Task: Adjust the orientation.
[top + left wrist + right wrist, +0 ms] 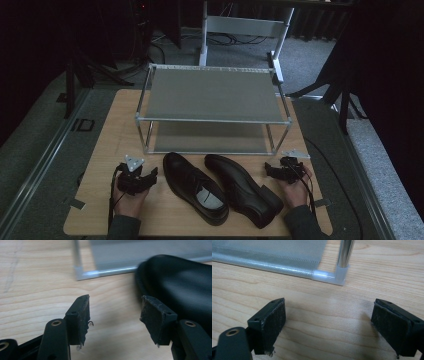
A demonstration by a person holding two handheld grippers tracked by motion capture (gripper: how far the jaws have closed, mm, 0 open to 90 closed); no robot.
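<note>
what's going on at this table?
A person sits at a wooden table with a hand-held gripper in each hand, either side of a pair of black shoes. The left hand-held gripper is open beside the left shoe; the right hand-held gripper is open near the right shoe. Neither holds anything. An empty two-tier rack stands behind the shoes, so shelving them looks likely next.

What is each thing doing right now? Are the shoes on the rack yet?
Left shoe: lying on the table, not on the rack.
Right shoe: on the table beside it, not held.
Shoe rack: upright, both shelves bare.
Left gripper: open, holding nothing.
Right gripper: open, holding nothing.
</note>
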